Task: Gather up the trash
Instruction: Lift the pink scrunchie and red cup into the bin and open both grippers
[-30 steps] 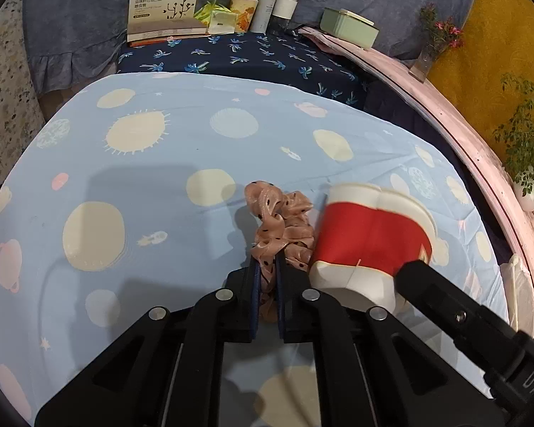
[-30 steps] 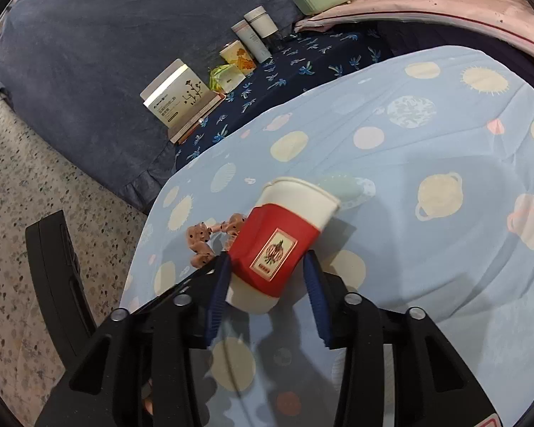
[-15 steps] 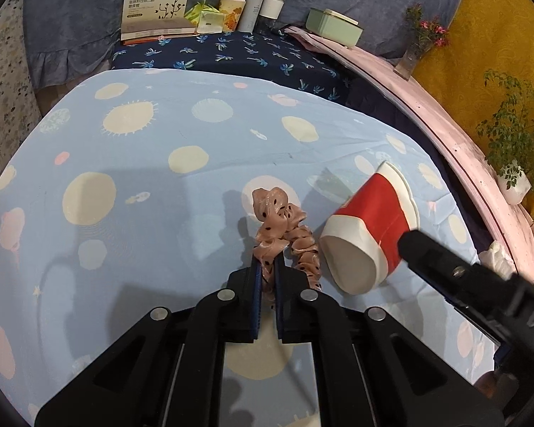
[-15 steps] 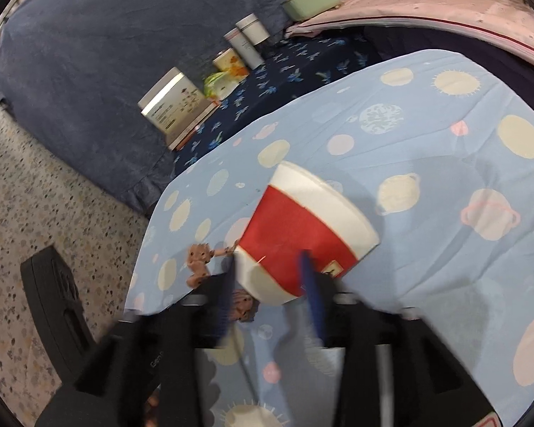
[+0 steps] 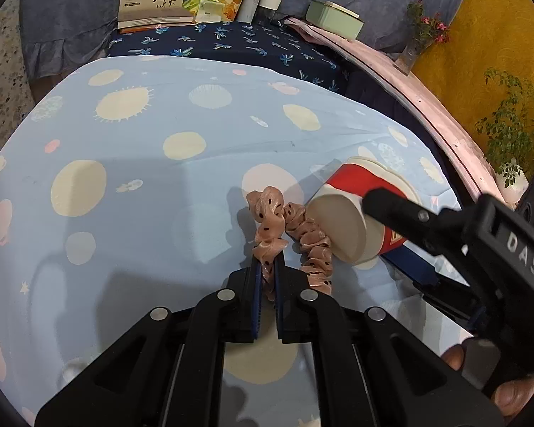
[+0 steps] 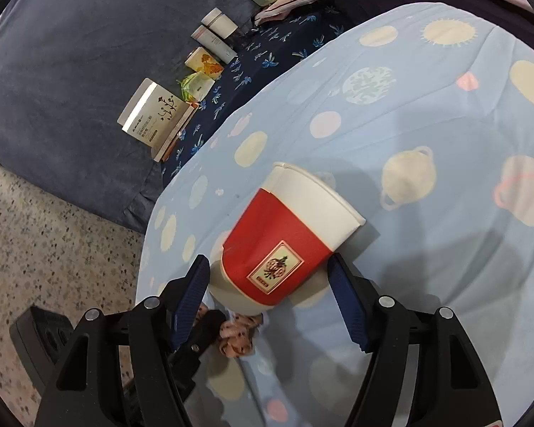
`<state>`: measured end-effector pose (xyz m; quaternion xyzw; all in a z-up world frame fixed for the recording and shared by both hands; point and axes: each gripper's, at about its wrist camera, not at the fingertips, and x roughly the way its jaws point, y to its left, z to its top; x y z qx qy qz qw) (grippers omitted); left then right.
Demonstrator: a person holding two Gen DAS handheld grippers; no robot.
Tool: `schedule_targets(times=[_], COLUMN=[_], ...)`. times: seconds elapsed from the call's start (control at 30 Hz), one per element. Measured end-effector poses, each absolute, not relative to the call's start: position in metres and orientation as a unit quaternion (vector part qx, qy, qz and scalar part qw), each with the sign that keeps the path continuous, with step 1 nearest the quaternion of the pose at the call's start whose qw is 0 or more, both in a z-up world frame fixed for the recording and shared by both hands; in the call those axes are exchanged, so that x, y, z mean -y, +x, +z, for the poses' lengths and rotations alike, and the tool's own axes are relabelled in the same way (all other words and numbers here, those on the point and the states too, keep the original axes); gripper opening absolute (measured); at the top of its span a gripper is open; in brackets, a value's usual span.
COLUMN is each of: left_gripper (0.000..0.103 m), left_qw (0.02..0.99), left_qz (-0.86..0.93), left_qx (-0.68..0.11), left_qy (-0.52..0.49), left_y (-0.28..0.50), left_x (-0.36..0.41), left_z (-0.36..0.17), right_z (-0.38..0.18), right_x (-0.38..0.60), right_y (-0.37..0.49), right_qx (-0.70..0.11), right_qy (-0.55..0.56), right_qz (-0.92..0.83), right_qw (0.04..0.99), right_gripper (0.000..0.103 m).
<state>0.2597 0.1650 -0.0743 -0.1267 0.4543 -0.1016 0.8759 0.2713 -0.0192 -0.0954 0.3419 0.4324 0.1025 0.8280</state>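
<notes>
The left gripper (image 5: 266, 275) is clamped on the pink scrunchie (image 5: 288, 227) (black-dotted). The right gripper (image 6: 268, 281) is opening, its pads clear of the red cup (image 6: 288, 235), which lies on its side between them near the blue cloth's (image 5: 142, 163) left edge.

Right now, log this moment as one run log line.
left gripper: shut on pink dotted fabric scrunchie | right gripper: jaws opening around red and white paper cup, cup lying tilted on blue patterned cloth
</notes>
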Motion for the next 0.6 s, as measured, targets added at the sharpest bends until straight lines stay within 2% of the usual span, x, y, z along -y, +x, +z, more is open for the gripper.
schedule_targets(times=[0.23, 0.3, 0.33, 0.37, 0.47, 0.6], left_gripper=[0.006, 0.006, 0.006, 0.006, 0.005, 0.005], left_qw=[0.877, 0.877, 0.877, 0.877, 0.878, 0.88], left_qz=[-0.102, -0.1, -0.1, -0.099, -0.1, -0.101], left_qx=[-0.454, -0.454, -0.454, -0.454, -0.453, -0.449], left_qy=[-0.125, -0.125, -0.124, -0.122, -0.121, -0.116], left_y=[0.264, 0.264, 0.264, 0.264, 0.263, 0.257], left_x=[-0.164, -0.163, -0.163, -0.163, -0.16, -0.153], left_z=[-0.075, -0.075, -0.075, -0.075, -0.072, -0.065], right_z=[-0.097, -0.097, -0.098, -0.099, -0.096, -0.085], right_x=[0.01, 0.007, 0.005, 0.005, 0.007, 0.017], right_y=[0.29, 0.293, 0.294, 0.295, 0.288, 0.273], right_qx=[-0.43, -0.431, -0.436, -0.438, -0.433, -0.421], right_qy=[0.352, 0.348, 0.346, 0.348, 0.346, 0.334], right_qz=[0.104, 0.108, 0.113, 0.12, 0.121, 0.111], right_qw=[0.825, 0.826, 0.823, 0.82, 0.824, 0.836], right_gripper=[0.067, 0.057, 0.044, 0.041, 0.035, 0.033])
